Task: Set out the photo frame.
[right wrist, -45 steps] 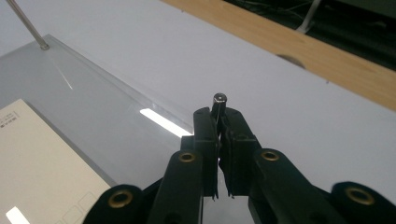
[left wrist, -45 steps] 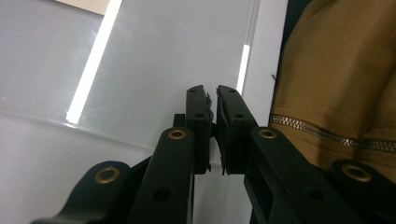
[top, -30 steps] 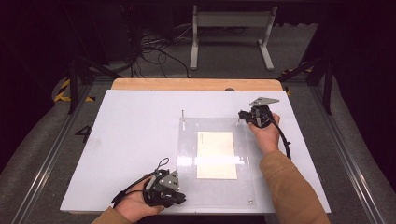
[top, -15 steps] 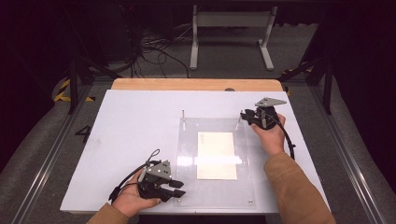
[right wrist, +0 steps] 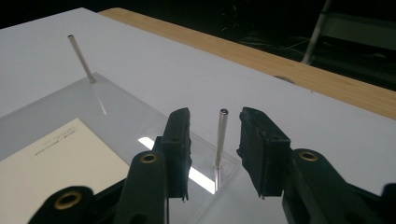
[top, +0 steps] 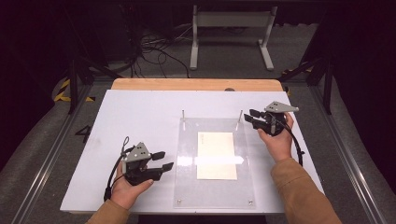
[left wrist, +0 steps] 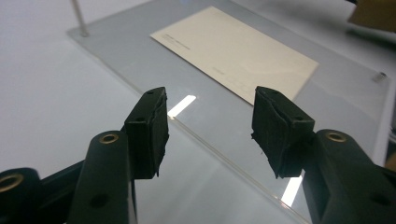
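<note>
fingers: left gripper (left wrist: 210,126) wide, right gripper (right wrist: 214,149) narrower, around pin (right wrist: 220,140) | card (left wrist: 236,51) print unreadable

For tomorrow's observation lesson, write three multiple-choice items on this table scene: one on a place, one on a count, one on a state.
1. Where does the cream card lie?
A. on the clear plate
B. on the wooden strip
C. on the floor

2. How many upright metal pins stand at the far edge of the clear plate?
A. one
B. two
C. four

3. How do the jaws of the right gripper stand?
A. shut on the card
B. shut on nothing
C. open, with a pin between them

Answers:
1. A, the card rests flat within the plate's outline.
2. B, the left pin and the right pin rise from the two far corners.
3. C, the right gripper view shows a gap on each side of the right pin.
</note>
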Demonstrator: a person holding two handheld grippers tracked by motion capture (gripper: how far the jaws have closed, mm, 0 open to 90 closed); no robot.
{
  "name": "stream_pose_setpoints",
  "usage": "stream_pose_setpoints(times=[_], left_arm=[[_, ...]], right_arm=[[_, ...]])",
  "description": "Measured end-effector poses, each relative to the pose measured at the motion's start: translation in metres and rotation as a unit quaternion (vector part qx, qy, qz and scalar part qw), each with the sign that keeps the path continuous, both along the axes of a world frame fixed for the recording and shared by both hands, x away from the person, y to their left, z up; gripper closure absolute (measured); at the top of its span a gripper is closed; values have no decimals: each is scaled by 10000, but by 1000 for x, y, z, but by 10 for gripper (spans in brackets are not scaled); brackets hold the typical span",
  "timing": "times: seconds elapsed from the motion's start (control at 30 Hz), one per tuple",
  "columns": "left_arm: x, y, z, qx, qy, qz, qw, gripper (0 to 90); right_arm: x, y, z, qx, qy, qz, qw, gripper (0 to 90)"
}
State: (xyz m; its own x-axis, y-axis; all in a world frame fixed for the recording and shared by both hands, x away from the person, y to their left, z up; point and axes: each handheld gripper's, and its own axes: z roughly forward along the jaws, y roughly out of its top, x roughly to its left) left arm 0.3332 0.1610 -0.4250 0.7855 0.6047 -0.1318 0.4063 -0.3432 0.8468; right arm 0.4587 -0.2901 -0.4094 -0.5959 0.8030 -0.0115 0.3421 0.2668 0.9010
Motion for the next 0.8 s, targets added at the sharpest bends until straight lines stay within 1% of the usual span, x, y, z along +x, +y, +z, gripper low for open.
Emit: stream_pose_setpoints(times=[0.03, 0.07, 0.1, 0.23, 0.3, 0.33, 0.37, 0.47, 0.5, 0.57, 0.6, 0.67, 0.7, 0.77, 0.8], left_arm=[[1, 2, -1, -35, -36, 102, 9999, 457], [1, 4, -2, -41, -98, 228, 9997, 451], [2, 5, -4, -66, -145, 317, 9994, 441], [3, 11, -7, -42, -329, 584, 9977, 401], [3, 13, -9, -67, -408, 714, 9966, 386], [4, 15, -9, -54, -453, 747, 9962, 379], [4, 15, -10, -92, -481, 764, 9959, 374], [5, 17, -13, -96, -526, 835, 9951, 365], [5, 17, -14, -73, -504, 846, 9951, 362], [5, 18, -15, -75, -501, 879, 9948, 362], [6, 18, -15, -69, -542, 875, 9947, 359], [6, 18, -16, -48, -553, 862, 9947, 355], [6, 18, -17, -22, -554, 870, 9947, 353], [7, 17, -18, 8, -528, 878, 9947, 352], [7, 17, -18, 5, -521, 866, 9949, 353]], right_arm=[[2, 0, -2, 102, 116, 0, 9999, 619], [3, 0, -4, 179, 149, -9, 9997, 630], [5, 2, -5, 133, 95, -23, 9999, 636], [12, 7, -11, -111, -57, -137, 9998, 626], [15, 11, -16, -78, -135, -203, 9997, 639], [17, 13, -18, -49, -110, -215, 9997, 653], [18, 14, -20, -57, -110, -202, 9997, 660], [20, 20, -24, -236, -198, -199, 9993, 681], [20, 21, -25, -224, -207, -198, 9993, 706], [21, 22, -27, -157, -201, -222, 9994, 728], [22, 22, -27, -137, -192, -247, 9994, 753], [24, 21, -28, -262, -228, -253, 9991, 805], [24, 21, -28, -307, -202, -267, 9990, 832], [25, 22, -28, -252, -149, -324, 9990, 840], [25, 22, -28, -158, -72, -367, 9992, 844]])
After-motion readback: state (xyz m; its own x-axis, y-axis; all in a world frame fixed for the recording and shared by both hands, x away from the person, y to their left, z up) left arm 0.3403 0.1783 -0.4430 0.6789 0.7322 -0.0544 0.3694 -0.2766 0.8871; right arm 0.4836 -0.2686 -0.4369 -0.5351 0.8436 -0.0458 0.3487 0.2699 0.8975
